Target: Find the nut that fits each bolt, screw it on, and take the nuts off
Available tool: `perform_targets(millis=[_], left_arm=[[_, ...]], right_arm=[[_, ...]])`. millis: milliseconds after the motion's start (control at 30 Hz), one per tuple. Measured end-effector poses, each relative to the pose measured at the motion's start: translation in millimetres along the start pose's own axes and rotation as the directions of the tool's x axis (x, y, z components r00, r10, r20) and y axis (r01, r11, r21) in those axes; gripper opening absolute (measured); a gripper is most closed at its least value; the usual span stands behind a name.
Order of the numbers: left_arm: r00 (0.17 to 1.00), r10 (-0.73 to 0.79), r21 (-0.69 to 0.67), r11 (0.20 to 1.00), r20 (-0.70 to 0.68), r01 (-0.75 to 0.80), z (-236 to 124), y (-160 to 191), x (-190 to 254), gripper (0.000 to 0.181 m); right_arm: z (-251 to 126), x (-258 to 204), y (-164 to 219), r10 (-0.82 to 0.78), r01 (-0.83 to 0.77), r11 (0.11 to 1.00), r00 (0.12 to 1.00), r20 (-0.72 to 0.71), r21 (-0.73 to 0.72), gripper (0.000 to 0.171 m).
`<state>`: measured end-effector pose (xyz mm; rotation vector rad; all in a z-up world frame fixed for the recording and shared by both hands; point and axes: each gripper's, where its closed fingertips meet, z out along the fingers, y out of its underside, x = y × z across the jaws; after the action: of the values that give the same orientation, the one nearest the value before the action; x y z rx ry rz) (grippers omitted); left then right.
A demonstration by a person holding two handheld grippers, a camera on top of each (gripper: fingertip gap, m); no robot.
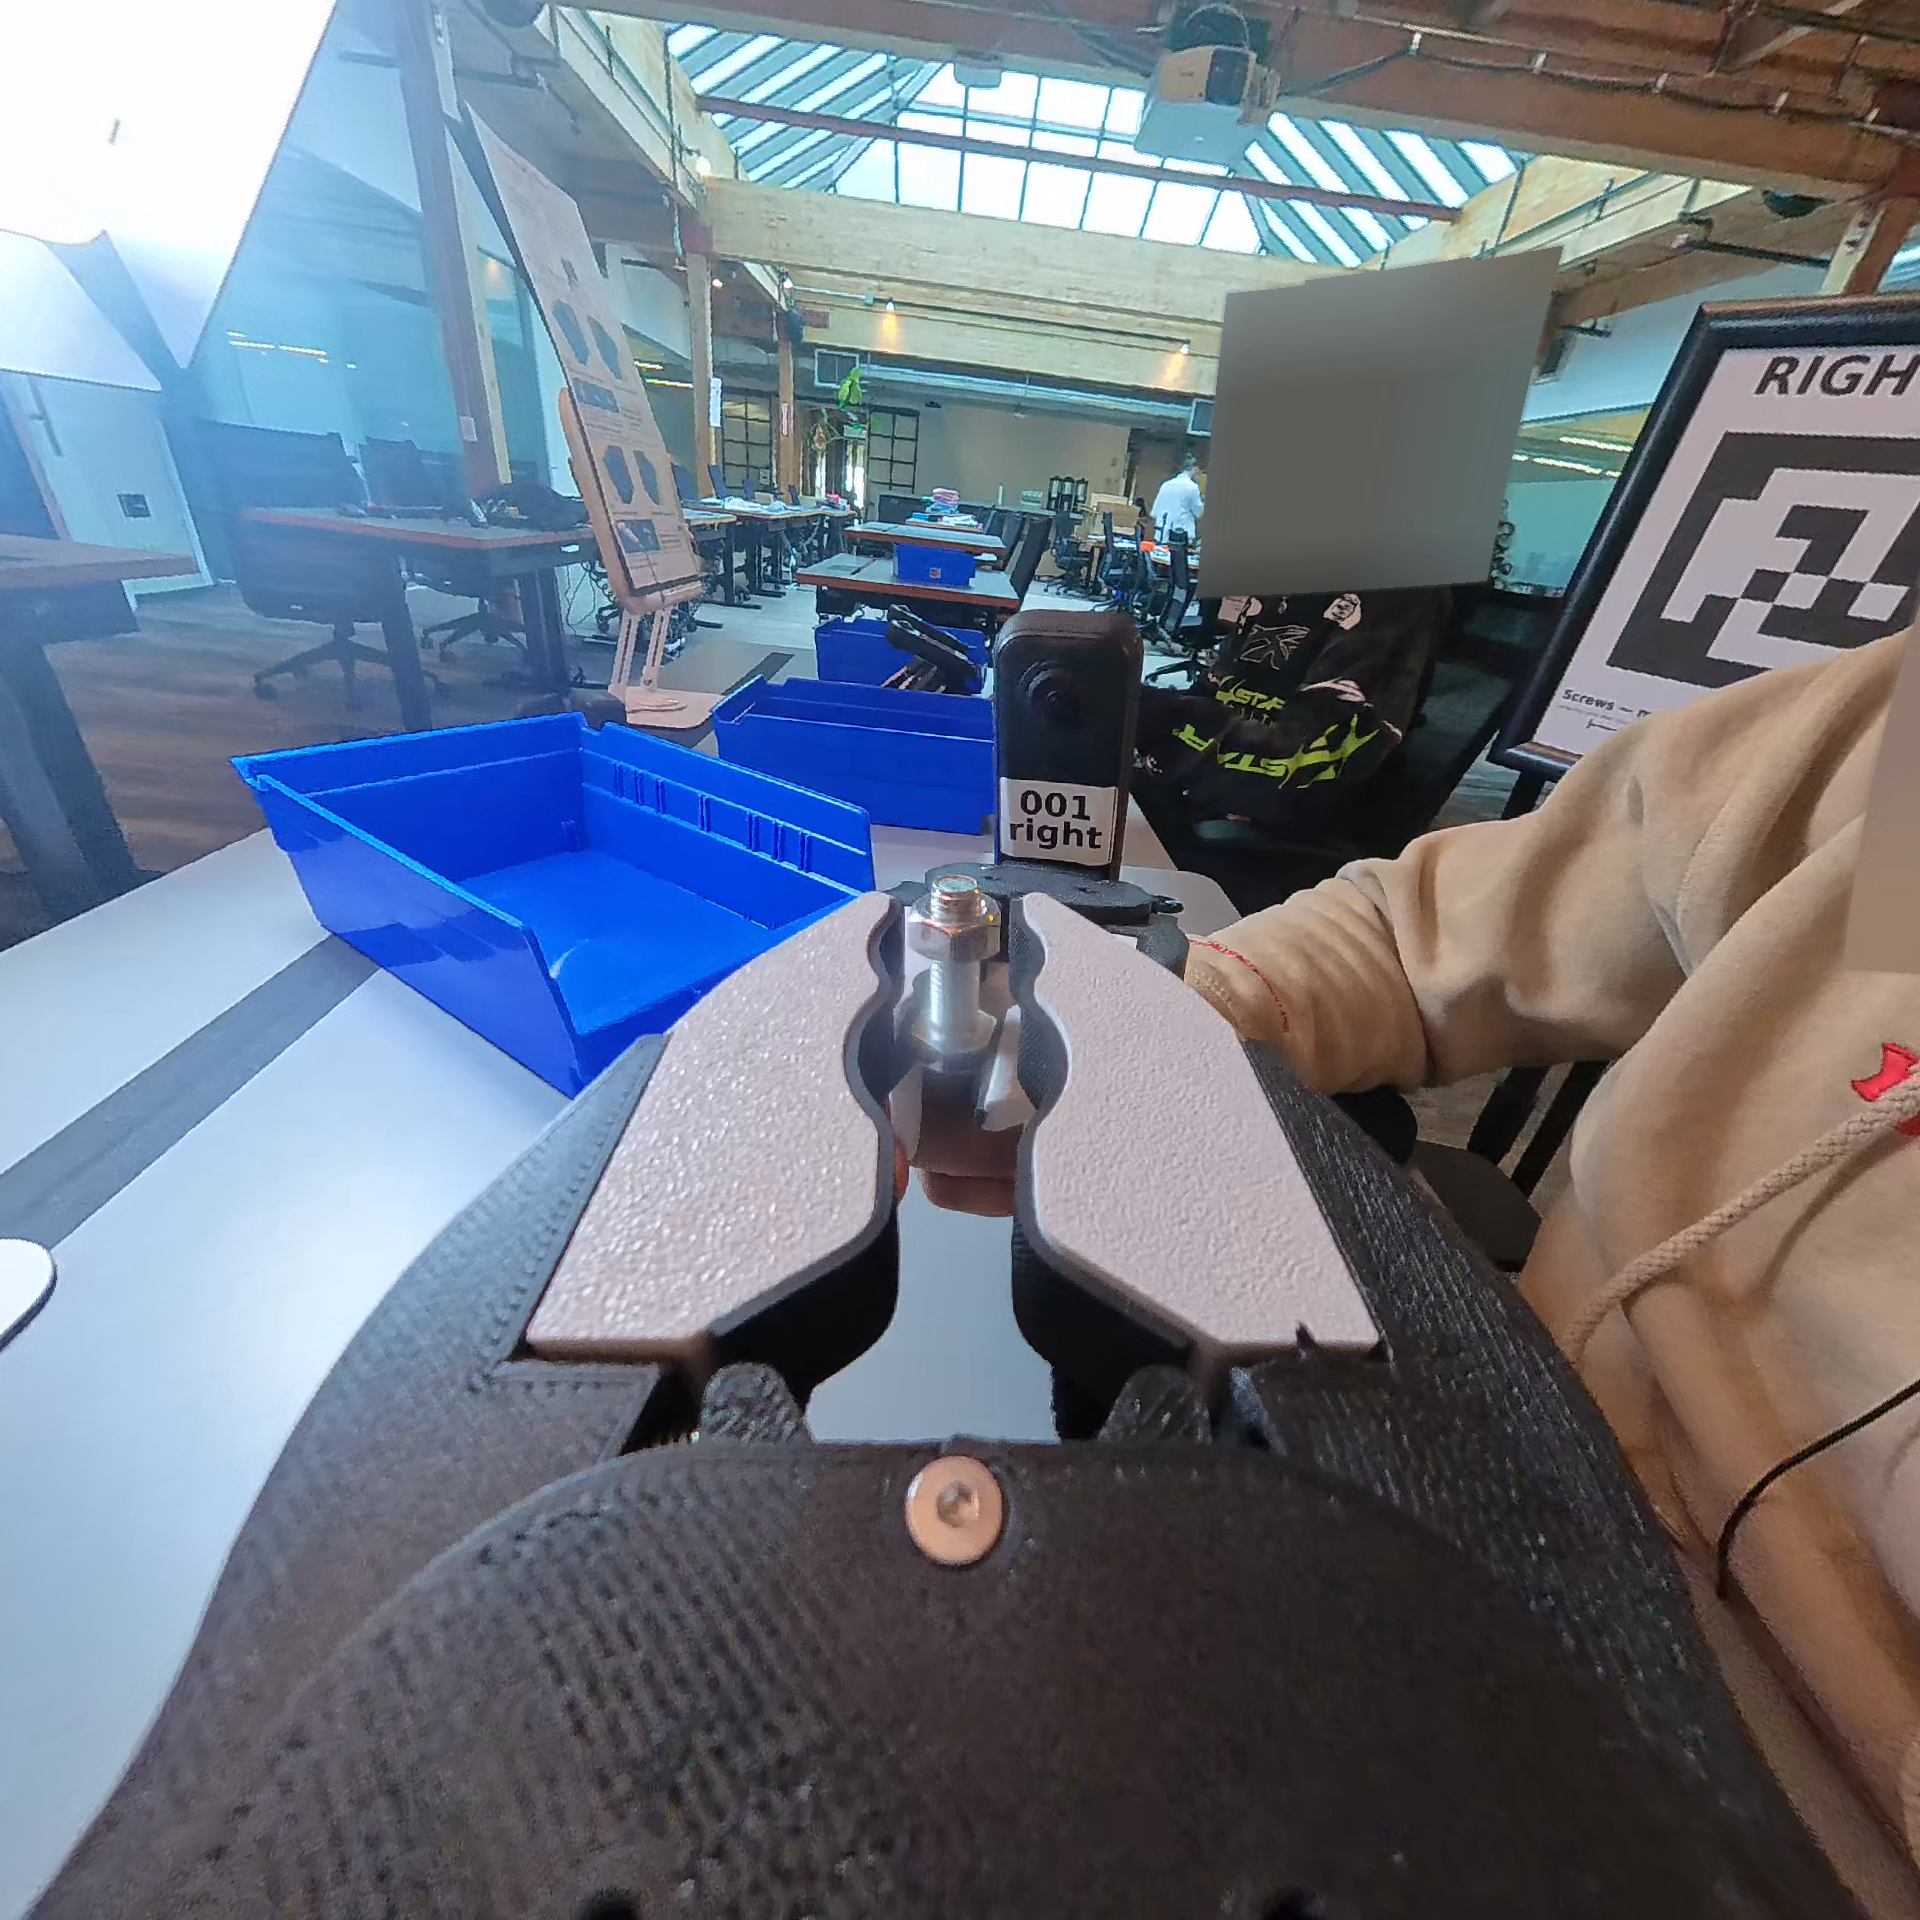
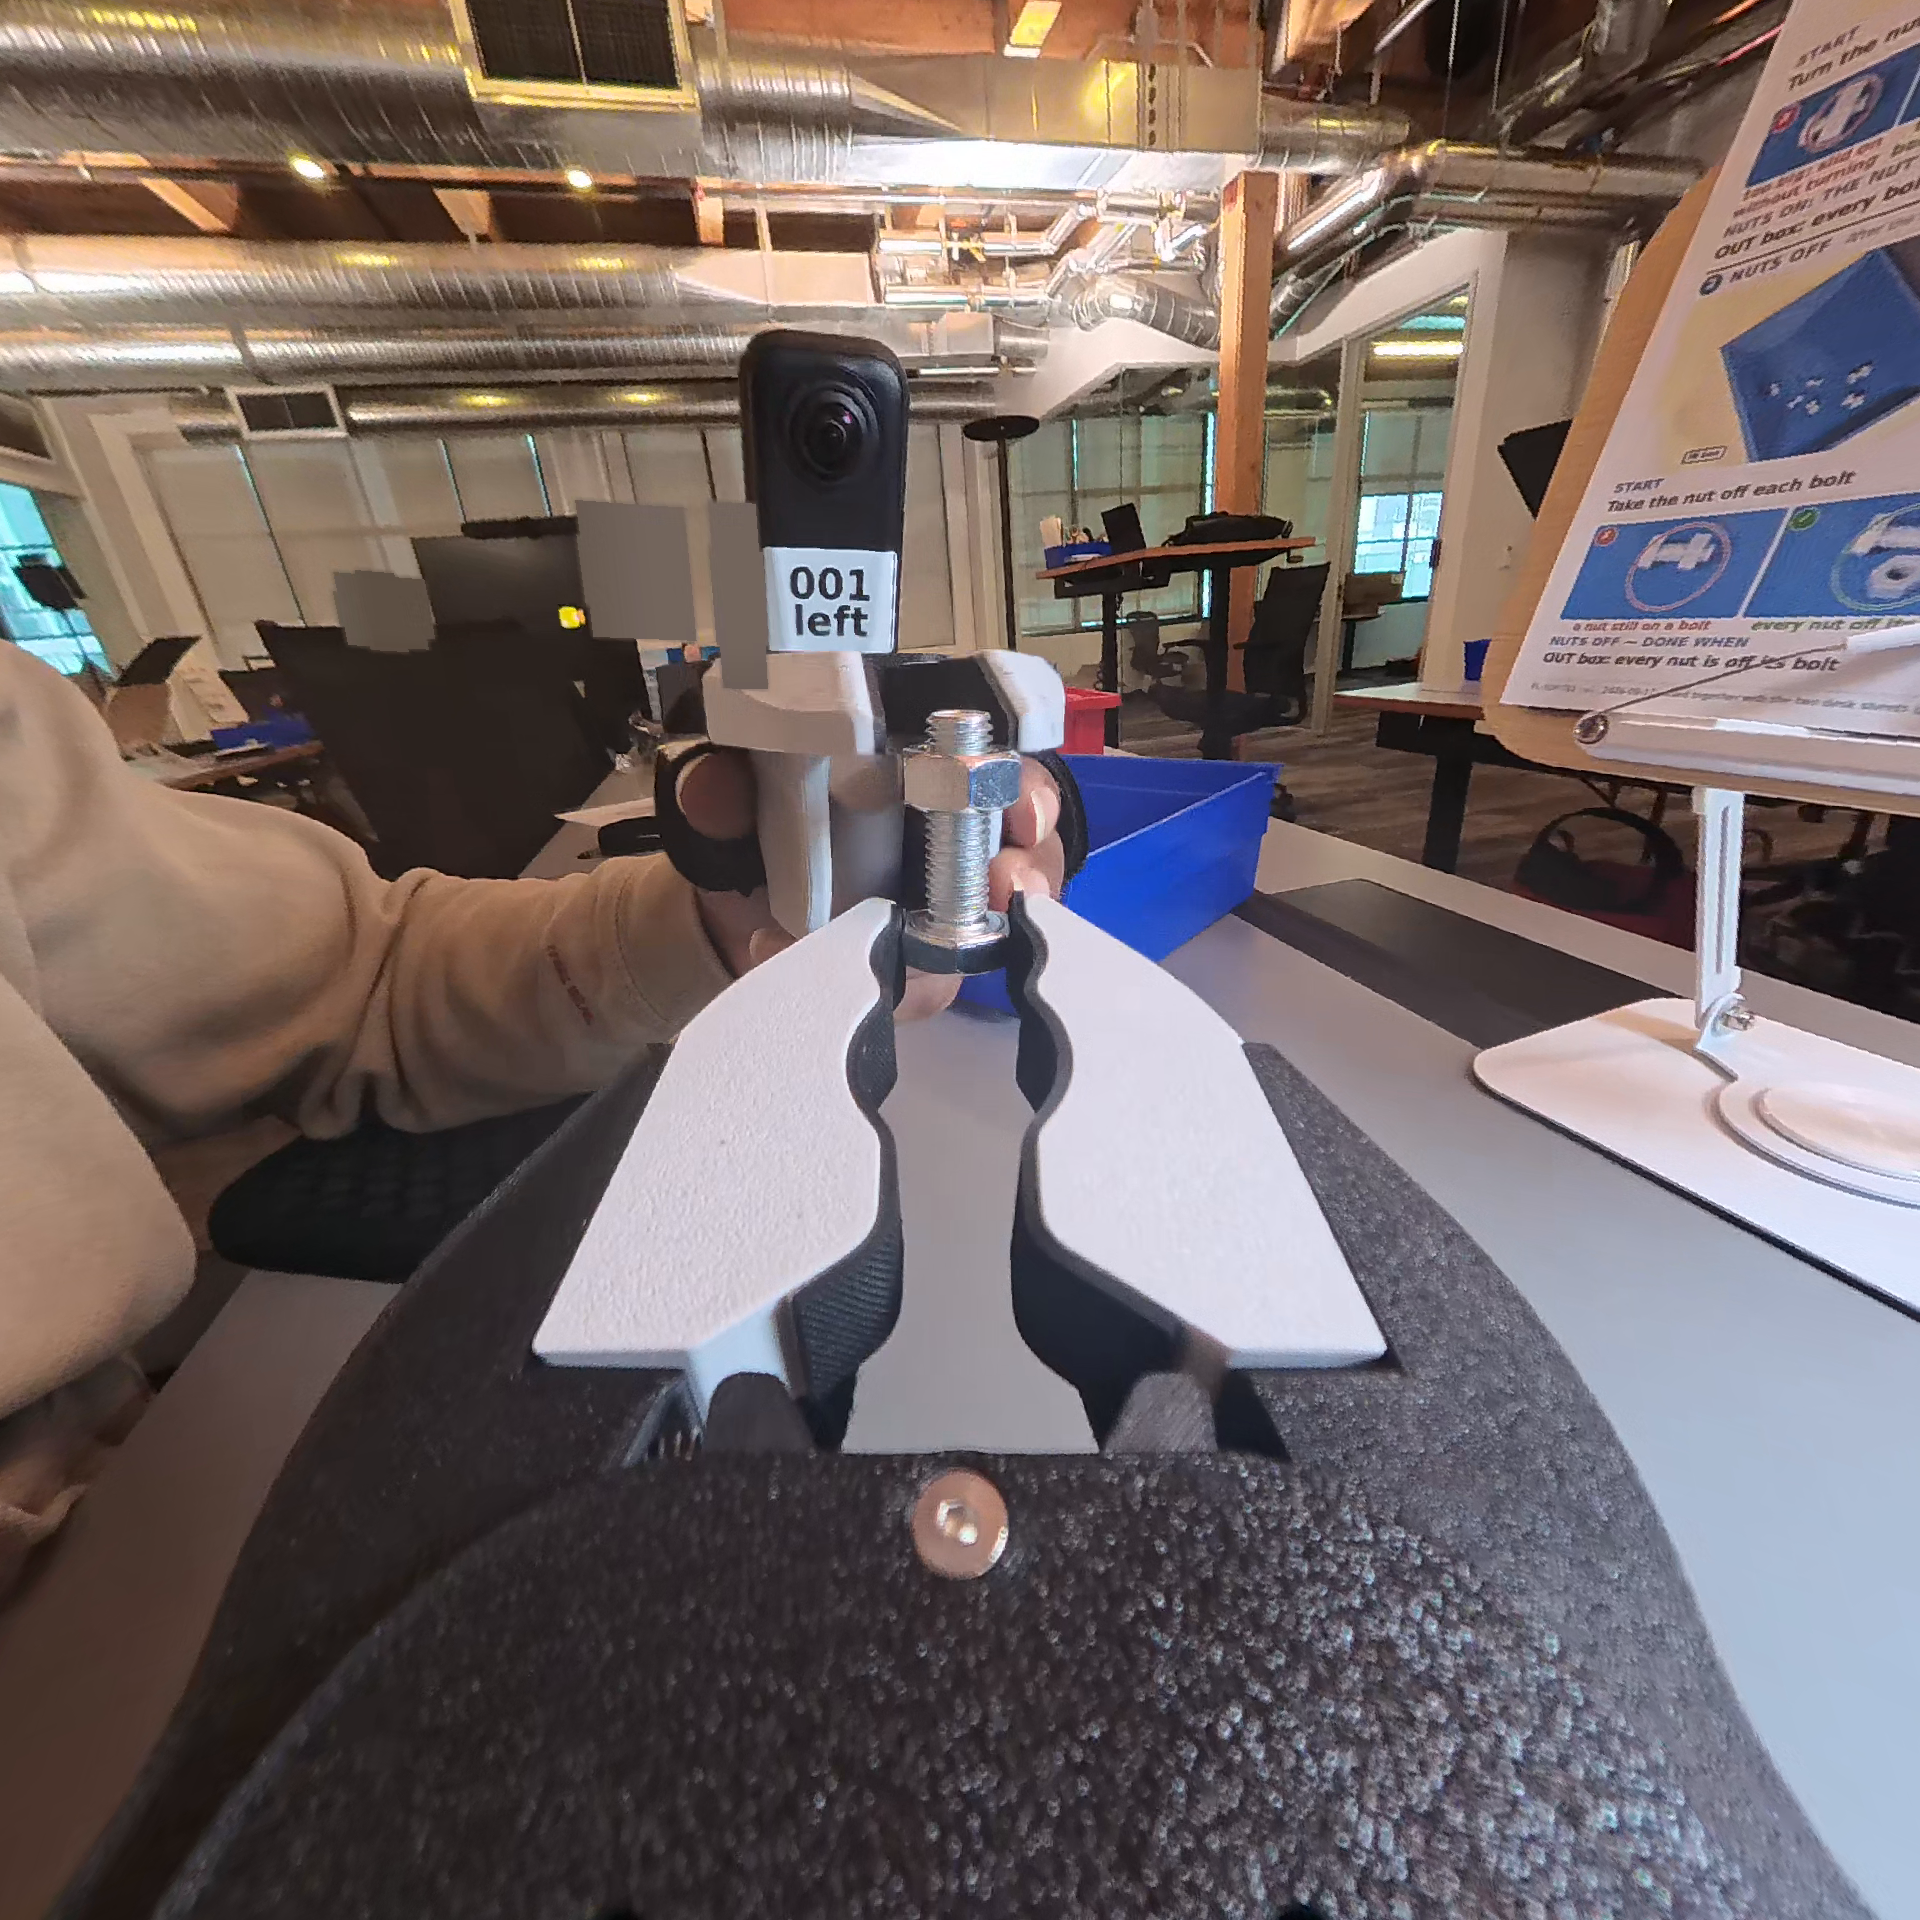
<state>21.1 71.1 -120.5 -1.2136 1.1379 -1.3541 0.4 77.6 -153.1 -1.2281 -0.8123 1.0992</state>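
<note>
Now | left fingers point(image 1: 951, 925) clamp nut point(image 1: 952, 932) | right fingers point(image 2: 954, 935) clamp bolt point(image 2: 956, 831) head

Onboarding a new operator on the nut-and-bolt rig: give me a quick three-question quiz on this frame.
1. Multiple choice: what is the right gripper clamping?
A. the head of the bolt
B. the nut
C. nothing, it is open

2. True or false: the nut sits tight against the bolt's head.

3. Fill in: the left gripper is shut on the ____.

Key
1. A.
2. False: the nut is near the threaded end, with a long stretch of bare thread between it and the head.
3. nut.
</note>
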Motion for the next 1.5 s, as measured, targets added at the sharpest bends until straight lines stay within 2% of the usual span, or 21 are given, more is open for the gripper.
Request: perform_targets(millis=[433, 600, 933, 1300, 1400, 1500], left_arm=[[1.0, 0.024, -0.063, 0.998, 0.017, -0.023, 2, 10, -4, 0.021], [1.0, 0.027, -0.038, 0.999, 0.008, -0.027, 1, 6, -2, 0.021], [0.999, 0.042, -0.008, 0.999, -0.004, -0.042, 1, 7, -3, 0.02], [0.999, 0.053, 0.008, 0.999, 0.004, -0.053, -4, 6, -3, 0.019], [0.997, 0.068, 0.021, 0.997, -0.019, -0.068, -8, 2, 3, 0.02], [0.998, 0.061, 0.031, 0.998, -0.035, -0.06, -8, 1, 3, 0.022]], right_arm=[[2, -2, 6, 0.046, -0.047, 0.999, 0.998, 0.035, 0.01, 0.019], [8, -1, 18, 0.098, -0.098, 0.995, 0.994, 0.053, 0.006, 0.019], [13, 0, 27, 0.065, -0.064, 0.998, 0.997, 0.038, -0.024, 0.019], [12, -23, 30, 0.069, -0.06, 0.996, 0.984, 0.162, -0.061, 0.019], [16, -22, 37, 0.128, -0.118, 0.991, 0.977, 0.169, -0.068, 0.019], [20, -26, 48, 0.126, -0.108, 0.988, 0.977, 0.173, -0.107, 0.019]])
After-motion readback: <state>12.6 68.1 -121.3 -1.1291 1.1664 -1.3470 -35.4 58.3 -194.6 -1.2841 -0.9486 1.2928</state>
